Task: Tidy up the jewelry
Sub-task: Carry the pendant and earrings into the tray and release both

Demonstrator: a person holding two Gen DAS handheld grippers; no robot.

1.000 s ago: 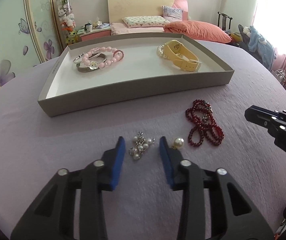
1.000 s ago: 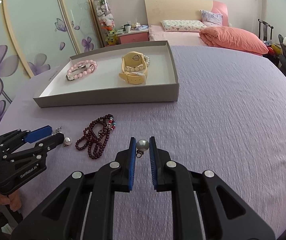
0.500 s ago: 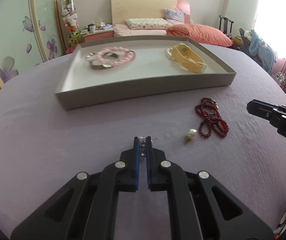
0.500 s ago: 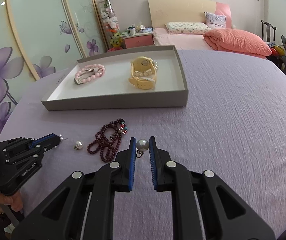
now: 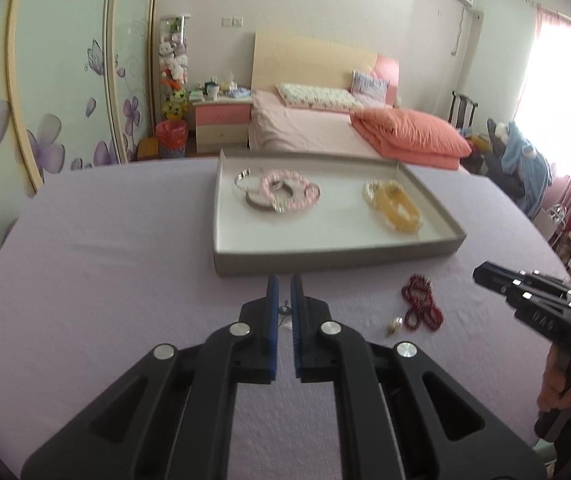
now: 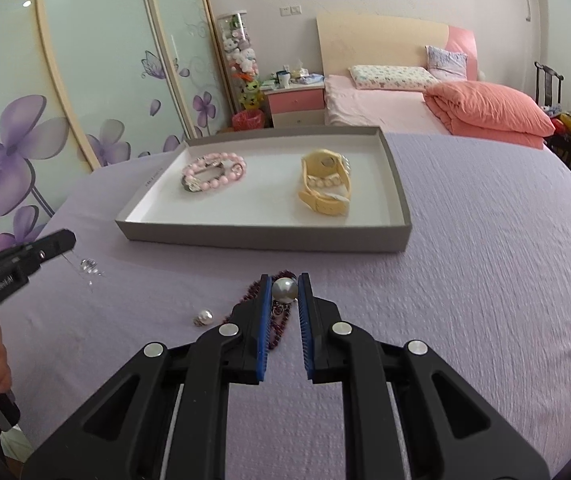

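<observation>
My left gripper (image 5: 284,285) is shut on a pearl cluster earring (image 5: 284,311), lifted above the purple cloth; the earring dangles below its tip in the right wrist view (image 6: 89,267). My right gripper (image 6: 284,285) is shut on a single pearl earring (image 6: 284,289), held over the dark red bead necklace (image 6: 274,322). The necklace (image 5: 421,307) and another pearl earring (image 5: 394,325) lie on the cloth. The grey tray (image 5: 337,262) holds a pink bead bracelet (image 5: 289,190), a silver bangle (image 5: 244,178) and a yellow watch (image 5: 399,208).
The table is covered in purple cloth (image 6: 485,260). The tray (image 6: 269,238) stands at the far middle. Behind are a pink bed (image 6: 425,100), a nightstand (image 6: 295,98) and wardrobe doors with flowers (image 6: 25,140).
My left gripper closed on the pearl cluster earring and lifted it off the cloth towards the tray. My right gripper kept its pearl earring and moved over the red necklace.
</observation>
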